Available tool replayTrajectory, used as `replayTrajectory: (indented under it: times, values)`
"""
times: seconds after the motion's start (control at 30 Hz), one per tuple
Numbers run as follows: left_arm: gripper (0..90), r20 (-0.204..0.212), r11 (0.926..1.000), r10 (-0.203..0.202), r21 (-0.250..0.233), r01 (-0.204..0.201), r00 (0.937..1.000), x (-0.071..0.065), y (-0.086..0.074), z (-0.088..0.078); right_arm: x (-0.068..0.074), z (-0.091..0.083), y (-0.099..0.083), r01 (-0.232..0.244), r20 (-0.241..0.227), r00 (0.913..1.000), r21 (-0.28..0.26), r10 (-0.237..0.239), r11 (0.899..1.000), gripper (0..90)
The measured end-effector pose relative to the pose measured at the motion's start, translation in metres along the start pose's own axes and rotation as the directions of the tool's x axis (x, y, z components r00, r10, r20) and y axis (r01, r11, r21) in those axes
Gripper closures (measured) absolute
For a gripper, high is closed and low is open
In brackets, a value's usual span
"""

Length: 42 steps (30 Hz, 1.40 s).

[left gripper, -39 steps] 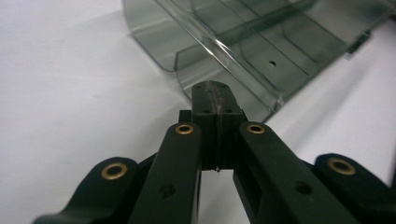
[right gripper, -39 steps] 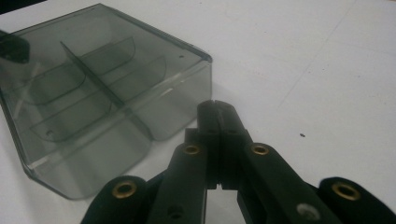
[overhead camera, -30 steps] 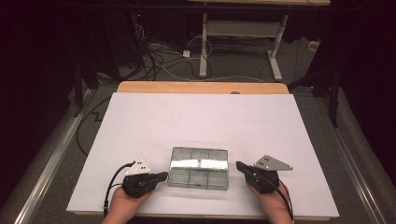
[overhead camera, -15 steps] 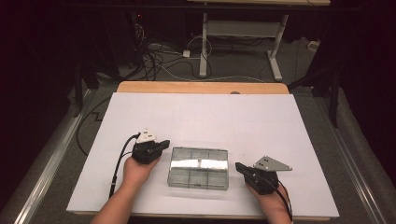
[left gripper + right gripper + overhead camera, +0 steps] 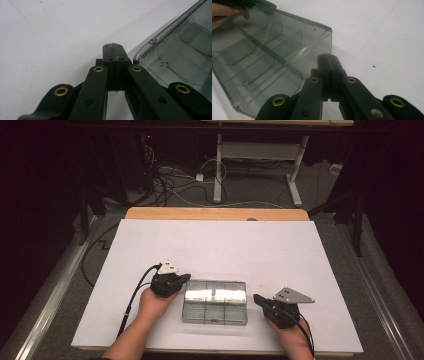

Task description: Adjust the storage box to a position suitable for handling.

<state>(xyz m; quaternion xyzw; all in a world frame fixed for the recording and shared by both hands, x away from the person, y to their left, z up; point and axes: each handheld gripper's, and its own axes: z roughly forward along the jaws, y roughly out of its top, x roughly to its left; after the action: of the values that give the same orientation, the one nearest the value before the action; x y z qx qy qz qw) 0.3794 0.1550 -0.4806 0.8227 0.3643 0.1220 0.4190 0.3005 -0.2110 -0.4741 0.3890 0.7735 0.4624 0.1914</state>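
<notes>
- Between the two claws, the box (image 5: 215, 302) lies on the worktop (image 5: 220, 245), long axis left to right
- Left claw (image 5: 184, 279), pinched empty, touches its far-left corner
- Right claw (image 5: 257, 298), likewise closed, sits just beside its right end

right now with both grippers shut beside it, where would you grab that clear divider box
Probably by its two short ends, one gripper from each side. The clear box lies flat with its lid closed on the white table, too broad for one pair of jaws. The left gripper sits at its far left corner, the right gripper off its right end; both need to open first. The rim offers an edge.
</notes>
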Motion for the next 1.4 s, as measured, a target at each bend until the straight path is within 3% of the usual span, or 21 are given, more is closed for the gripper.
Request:
replayTrajectory:
  times: [0.13, 0.27, 0.43, 0.53, 0.6, 0.73, 0.77, 0.8, 1.13, 1.4]
  values:
    - [88.3, 0.01, 0.9999, 0.017, 0.002, -0.017, 0.9998, -0.007, -0.003, -0.001, -0.001, 0.0, 0.0, -0.009, 0.004, 1.0, 0.002, 0.009, 1.0, 90.0]
    - [88.2, 0.005, 0.9997, -0.006, -0.023, 0.006, 1.0, -0.007, -0.009, -0.009, -0.001, 0.0, -0.001, -0.009, 0.005, 0.9999, 0.004, 0.009, 1.0, 90.0]
    - [88.2, -0.022, 0.9971, -0.012, -0.075, 0.01, 0.9997, -0.01, -0.032, -0.039, 0.0, 0.0, -0.001, -0.007, 0.002, 1.0, 0.007, 0.007, 1.0, 90.0]
    - [88.2, -0.018, 0.9958, -0.015, -0.091, 0.013, 0.9997, -0.012, -0.041, -0.05, 0.001, -0.002, 0.001, -0.001, -0.005, 1.0, -0.004, 0.001, 1.0, 90.0]
    - [88.3, -0.01, 0.9958, -0.029, -0.087, 0.028, 0.9995, -0.017, -0.053, -0.064, 0.003, -0.003, 0.003, 0.003, -0.006, 1.0, -0.008, -0.003, 1.0, 90.0]
    - [88.3, -0.025, 0.9968, -0.033, -0.073, 0.032, 0.9991, -0.022, -0.061, -0.071, 0.003, -0.002, 0.003, 0.008, -0.01, 0.9999, -0.007, -0.008, 1.0, 90.0]
    - [88.3, -0.018, 0.996, -0.047, -0.077, 0.046, 0.9987, -0.023, -0.062, -0.073, 0.003, -0.002, 0.003, 0.007, -0.007, 1.0, -0.004, -0.007, 1.0, 90.0]
    - [88.2, 0.014, 0.9935, -0.068, -0.091, 0.069, 0.9976, -0.025, -0.064, -0.075, 0.003, -0.001, 0.003, 0.003, -0.007, 1.0, -0.001, -0.003, 1.0, 90.0]
    - [88.1, 0.054, 0.9974, -0.022, -0.067, 0.026, 0.9983, -0.033, -0.074, -0.08, 0.008, 0.01, 0.004, 0.012, -0.004, 0.9999, 0.029, -0.011, 1.0, 90.0]
    - [88.1, 0.031, 0.9977, -0.013, -0.067, 0.015, 0.9994, -0.032, -0.075, -0.079, 0.008, 0.01, 0.006, 0.016, -0.019, 0.9997, 0.019, -0.016, 1.0, 90.0]
